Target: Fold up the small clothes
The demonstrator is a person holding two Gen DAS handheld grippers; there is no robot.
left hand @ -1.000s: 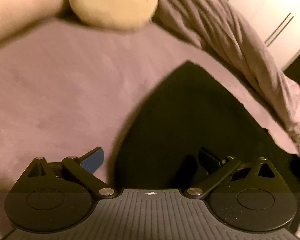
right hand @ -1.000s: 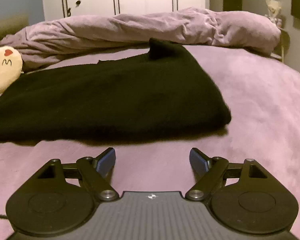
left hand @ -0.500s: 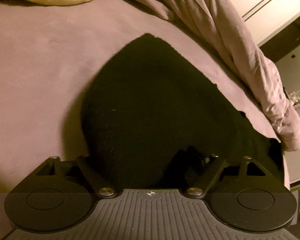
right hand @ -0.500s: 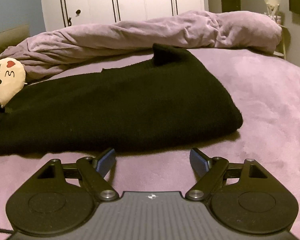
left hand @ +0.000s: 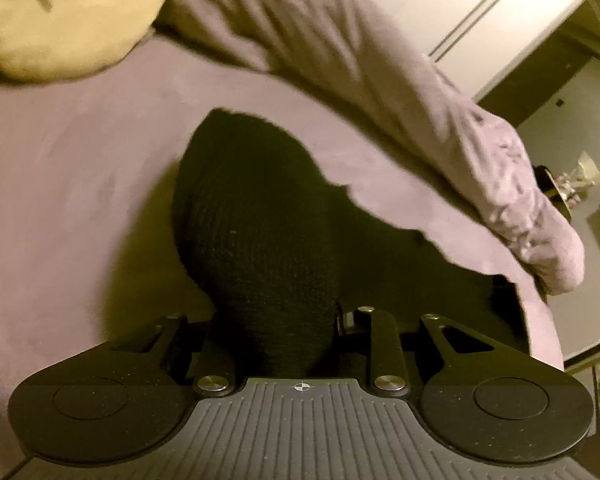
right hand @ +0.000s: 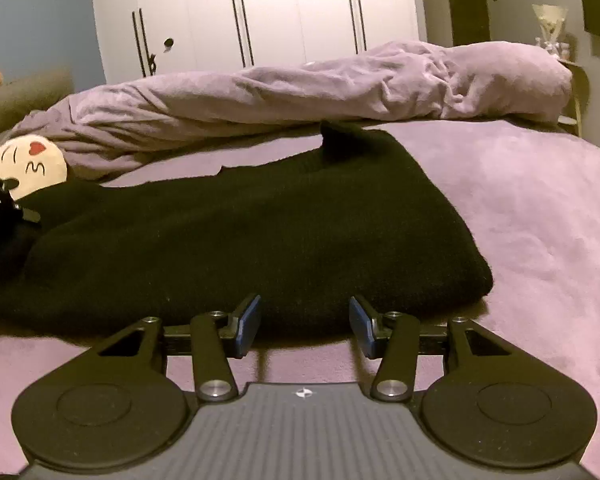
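A black knit garment [right hand: 240, 232] lies spread on the purple bed [right hand: 540, 220]. In the left wrist view one end of the garment [left hand: 260, 220] rises in a bunched ridge into my left gripper [left hand: 276, 320]. Its jaws are closing, the knit fills the gap between them and hides the pads. That left gripper [right hand: 0, 200] also shows at the far left of the right wrist view, holding the garment's end up. My right gripper [right hand: 305, 320] sits low at the garment's near edge. Its jaws are closing, and the blue pads [right hand: 248, 324] stand apart with the edge just past the tips.
A rolled purple duvet [right hand: 300, 92] runs along the far side of the bed. A cream round plush with a face [right hand: 28, 164] lies at the left end, near the held end. White wardrobe doors [right hand: 260, 12] stand behind. A side table [right hand: 572, 80] is at the right.
The left jaws came together on the black garment and its end lifted off the bed. The right jaws narrowed, and the garment's near edge now sits at the fingertips.
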